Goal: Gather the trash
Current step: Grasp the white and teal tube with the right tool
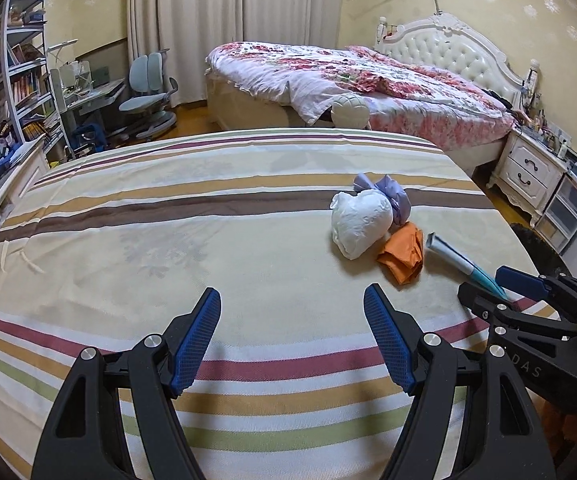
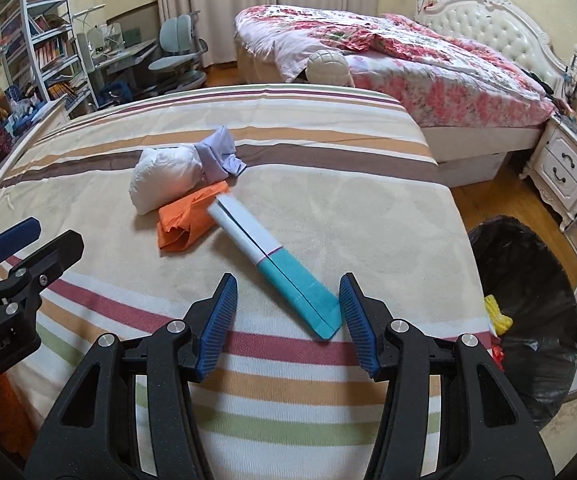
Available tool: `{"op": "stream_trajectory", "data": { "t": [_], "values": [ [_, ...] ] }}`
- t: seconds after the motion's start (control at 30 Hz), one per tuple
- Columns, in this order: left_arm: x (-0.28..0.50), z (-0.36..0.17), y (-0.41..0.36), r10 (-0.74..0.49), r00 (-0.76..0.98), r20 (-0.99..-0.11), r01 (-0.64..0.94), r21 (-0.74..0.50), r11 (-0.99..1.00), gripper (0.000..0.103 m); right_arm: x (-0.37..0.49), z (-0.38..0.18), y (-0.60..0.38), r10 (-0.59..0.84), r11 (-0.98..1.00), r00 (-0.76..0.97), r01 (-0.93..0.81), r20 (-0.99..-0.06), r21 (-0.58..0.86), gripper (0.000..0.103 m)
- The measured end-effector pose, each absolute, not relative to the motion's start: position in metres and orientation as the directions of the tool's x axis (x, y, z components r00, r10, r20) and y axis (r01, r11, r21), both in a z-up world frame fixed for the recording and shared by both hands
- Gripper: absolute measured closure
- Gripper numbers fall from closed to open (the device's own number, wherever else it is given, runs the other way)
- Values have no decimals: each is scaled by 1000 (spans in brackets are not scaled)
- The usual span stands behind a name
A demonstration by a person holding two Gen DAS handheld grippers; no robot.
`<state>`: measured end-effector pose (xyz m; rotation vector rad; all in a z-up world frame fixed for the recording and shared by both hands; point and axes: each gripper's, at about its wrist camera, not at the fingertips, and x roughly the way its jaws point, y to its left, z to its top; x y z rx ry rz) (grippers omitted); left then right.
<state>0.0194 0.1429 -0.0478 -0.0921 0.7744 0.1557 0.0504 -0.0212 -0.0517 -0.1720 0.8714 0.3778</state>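
Teal and white paper forms the folded packet [image 2: 274, 268], a long flat strip lying on the striped bed sheet [image 2: 288, 200]; we see its long axis run diagonally, the white end pointing away toward the orange wad, the teal end toward the right claw [image 2: 286, 312]. A dark crease runs down its length, and a thin purple line divides the two colours. That claw's ribbed blue pads stand apart with the teal end between them, its corner just beside the right-hand pad; we cannot tell whether it touches. Beyond the packet lie a crumpled orange paper [image 2: 186, 220], a puffy white bundle [image 2: 164, 184] and a wrinkled lilac piece [image 2: 220, 156], all bunched together. Beside the bed stands a bin lined with a glossy black bag [image 2: 528, 288], holding yellow scraps. From the left wrist view, the left claw [image 1: 292, 328] is spread wide over bare woven sheet, gripping nothing.
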Motion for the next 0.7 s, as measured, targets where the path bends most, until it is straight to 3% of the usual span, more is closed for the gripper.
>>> {"op": "stream_trajectory", "data": {
  "t": [0.03, 0.13, 0.2, 0.7],
  "values": [
    [21, -48, 144, 104, 703, -704, -171, -26, 985, 31, 51, -51, -21, 247, 923, 585, -384, -773, 4, 64],
    [25, -50, 144, 92, 699, -709, -164, -33, 986, 31, 54, -51, -20, 240, 927, 584, -374, -775, 6, 77],
    [29, -51, 144, 88, 699, -710, -157, -33, 987, 31, 56, -51, -20, 233, 932, 587, -362, -775, 6, 82],
    [60, -52, 137, 44, 698, -715, -95, -32, 995, 31, 81, -52, -26, 211, 950, 602, -313, -770, 16, 82]
  ]
}}
